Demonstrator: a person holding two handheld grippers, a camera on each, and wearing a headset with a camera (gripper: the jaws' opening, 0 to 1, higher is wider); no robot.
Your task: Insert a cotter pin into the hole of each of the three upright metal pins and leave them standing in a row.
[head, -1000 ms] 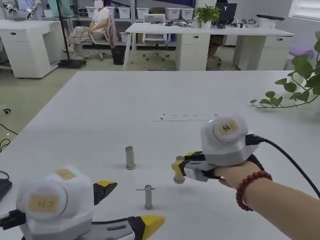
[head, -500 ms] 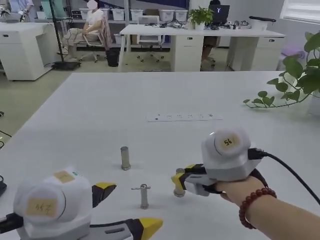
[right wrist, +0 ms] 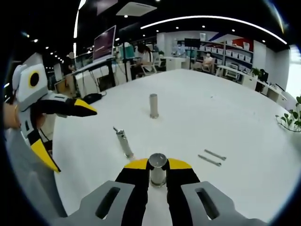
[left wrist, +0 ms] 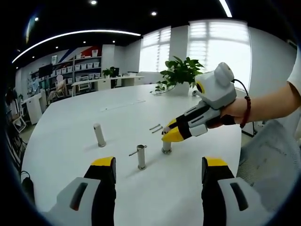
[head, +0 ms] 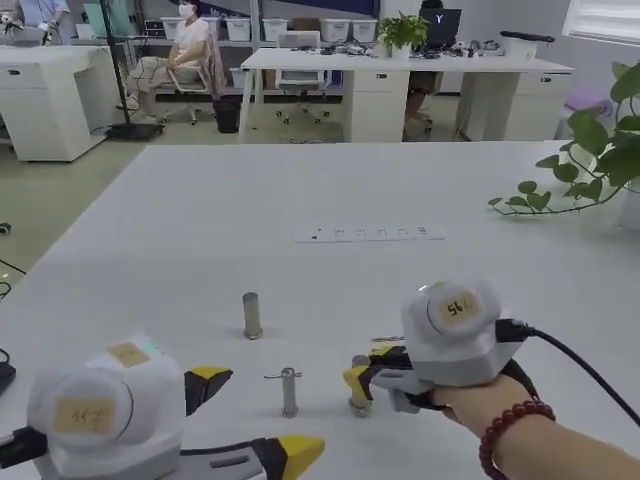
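Observation:
Three short metal pins stand on the white table point(head: 300, 180). The far pin point(head: 252, 315) point(left wrist: 99, 135) point(right wrist: 153, 105) is bare. The middle pin point(head: 289, 390) point(left wrist: 141, 157) point(right wrist: 123, 141) has a cotter pin crosswise through its top. My right gripper point(head: 356, 384) point(left wrist: 171, 135) point(right wrist: 157, 165) is shut on the third pin point(head: 359, 366) point(left wrist: 166, 149) point(right wrist: 157, 170), which is upright with its base at the tabletop. My left gripper point(head: 255, 412) point(left wrist: 158, 164) point(right wrist: 56, 127) hovers open at the near left, holding nothing. Two loose cotter pins point(head: 386, 340) point(left wrist: 155, 127) point(right wrist: 212, 157) lie just beyond the right gripper.
A power strip point(head: 368, 234) is set into the table's middle. A leafy plant point(head: 590, 160) hangs over the right edge. Desks, chairs and a seated person point(head: 185, 50) are far behind the table.
My right gripper has drawn its pin toward me, level with the cottered pin. The two loose cotter pins now show beyond it. The left gripper has stayed put.

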